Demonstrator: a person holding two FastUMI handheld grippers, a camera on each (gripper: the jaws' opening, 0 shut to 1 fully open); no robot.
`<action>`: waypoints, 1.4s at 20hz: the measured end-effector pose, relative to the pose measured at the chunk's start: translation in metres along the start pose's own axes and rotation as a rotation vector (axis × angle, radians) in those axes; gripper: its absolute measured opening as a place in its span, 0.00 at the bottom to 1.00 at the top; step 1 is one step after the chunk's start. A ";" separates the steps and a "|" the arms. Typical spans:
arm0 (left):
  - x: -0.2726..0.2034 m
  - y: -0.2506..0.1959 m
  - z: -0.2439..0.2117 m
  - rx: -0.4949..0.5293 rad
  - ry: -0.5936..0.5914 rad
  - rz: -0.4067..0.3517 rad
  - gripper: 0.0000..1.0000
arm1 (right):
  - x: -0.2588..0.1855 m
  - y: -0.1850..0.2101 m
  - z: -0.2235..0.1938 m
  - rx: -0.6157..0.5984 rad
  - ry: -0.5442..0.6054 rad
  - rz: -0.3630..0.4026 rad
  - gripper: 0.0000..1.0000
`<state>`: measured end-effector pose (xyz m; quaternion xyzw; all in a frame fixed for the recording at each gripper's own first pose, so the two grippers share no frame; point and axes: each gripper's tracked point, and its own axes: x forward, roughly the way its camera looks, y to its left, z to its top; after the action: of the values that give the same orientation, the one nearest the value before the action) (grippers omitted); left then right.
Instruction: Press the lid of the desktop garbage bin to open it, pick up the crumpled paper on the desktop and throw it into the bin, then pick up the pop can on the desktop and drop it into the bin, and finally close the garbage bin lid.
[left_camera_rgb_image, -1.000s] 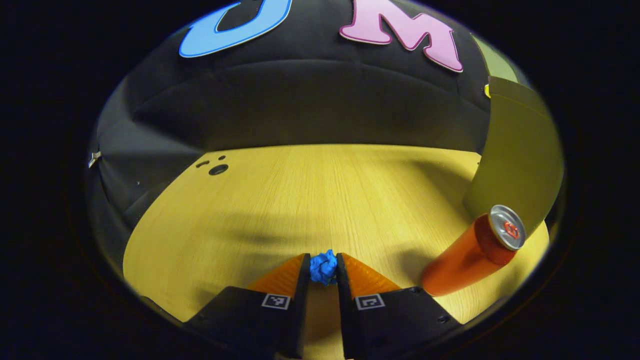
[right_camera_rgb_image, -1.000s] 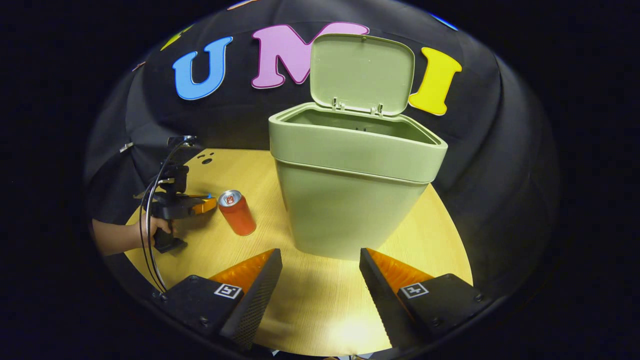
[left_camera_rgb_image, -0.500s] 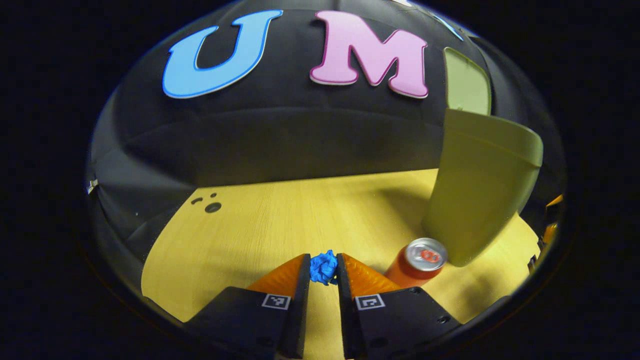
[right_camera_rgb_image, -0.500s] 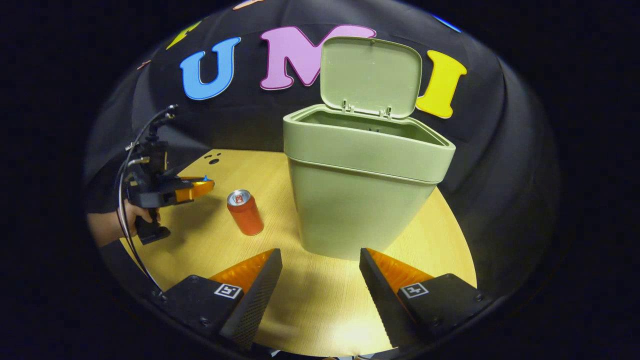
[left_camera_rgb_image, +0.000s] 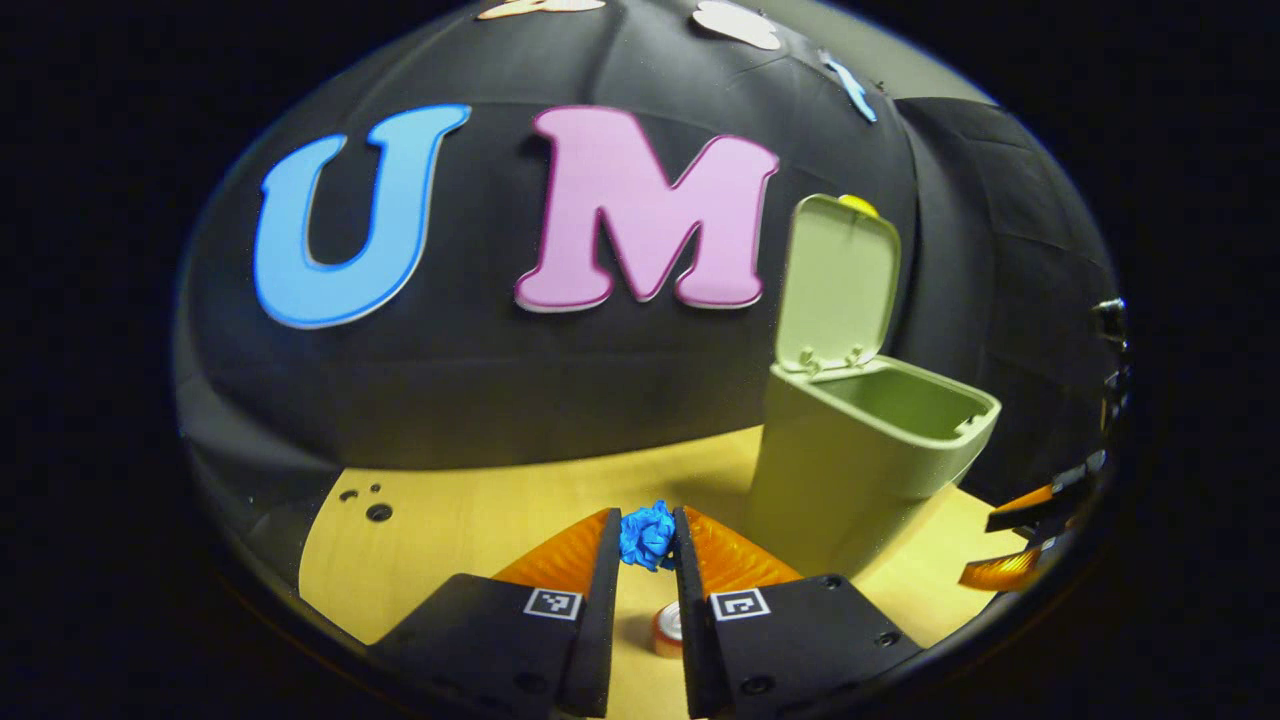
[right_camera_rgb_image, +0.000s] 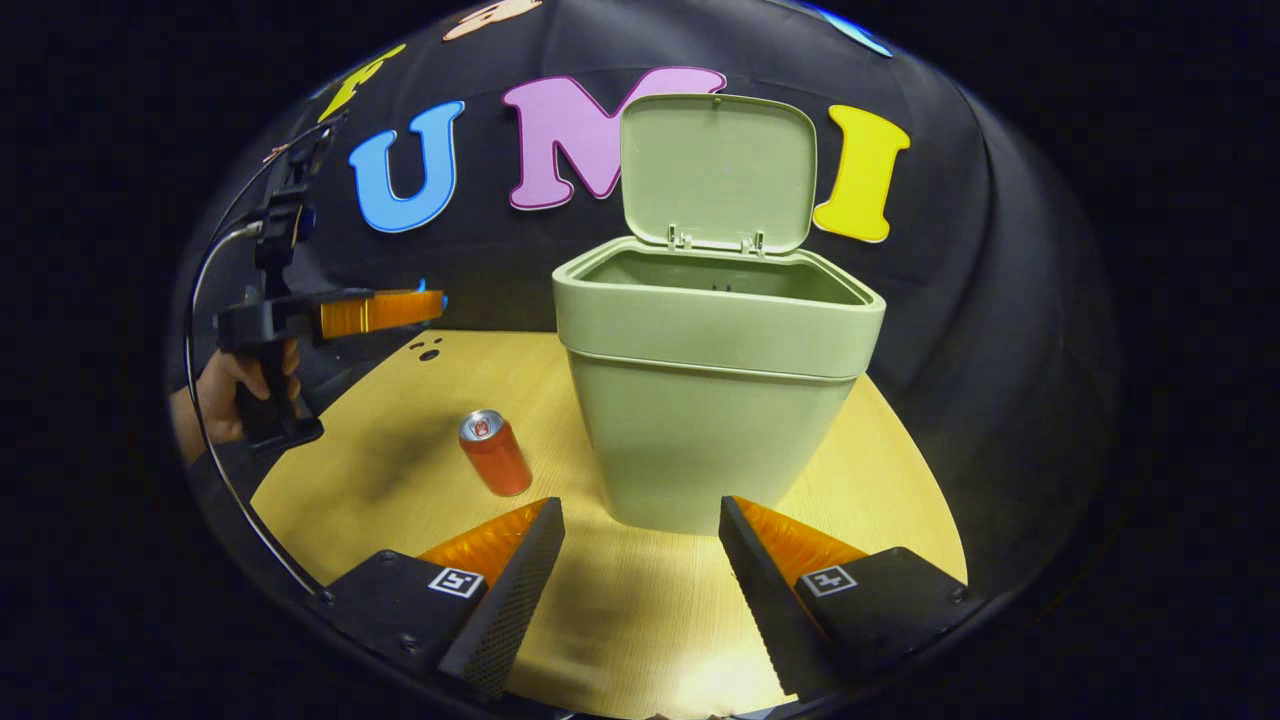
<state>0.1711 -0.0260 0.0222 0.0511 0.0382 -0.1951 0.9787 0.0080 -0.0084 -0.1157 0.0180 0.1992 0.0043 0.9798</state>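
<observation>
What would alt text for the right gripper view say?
A green desktop bin stands on a wooden table with its lid open. An orange can stands left of it, and a hand holds another gripper raised above the table.

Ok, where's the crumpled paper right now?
The blue crumpled paper is clamped between the left gripper fingers, held up above the table; in the left gripper view the open bin stands ahead to the right.
</observation>
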 end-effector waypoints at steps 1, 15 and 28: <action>0.001 -0.012 0.011 0.016 -0.015 -0.020 0.33 | 0.000 0.000 0.001 0.002 -0.006 0.003 0.99; 0.029 -0.173 0.076 0.054 -0.094 -0.283 0.33 | -0.002 -0.025 0.009 0.020 -0.042 0.025 0.98; 0.051 -0.186 0.064 0.093 -0.083 -0.228 0.84 | 0.002 -0.036 0.002 0.000 -0.026 0.046 0.98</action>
<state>0.1496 -0.2236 0.0651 0.0835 -0.0057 -0.3086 0.9475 0.0111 -0.0444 -0.1158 0.0226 0.1861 0.0266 0.9819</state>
